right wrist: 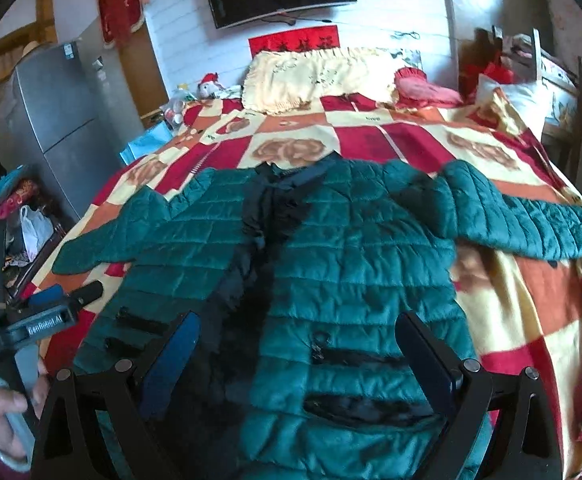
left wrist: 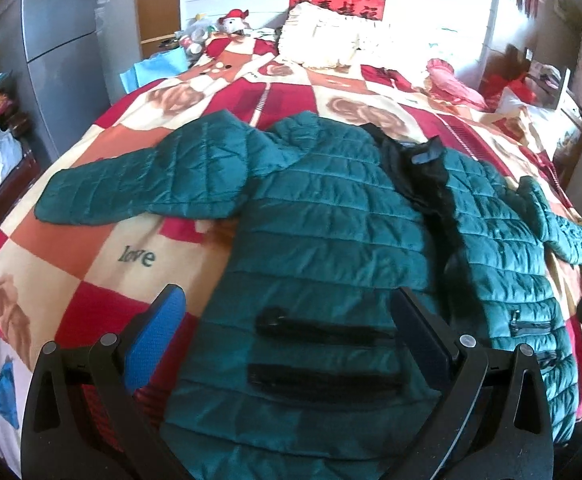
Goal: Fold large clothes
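The quilted teal puffer jacket [left wrist: 331, 248] lies front-up, sleeves spread, on the red-and-cream patchwork bed [left wrist: 91, 248]. My left claw [left wrist: 291, 344] and right claw [right wrist: 295, 364] hover spread wide above its hem, holding nothing. I should pinch each sleeve near its cuff and fold it squarely across the chest.

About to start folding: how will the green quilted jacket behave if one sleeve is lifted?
The jacket looks puffy and limp, so the sleeve would probably droop. Its shiny shell may slip between the fingers. Padding suggests it is light but springs back from folds.
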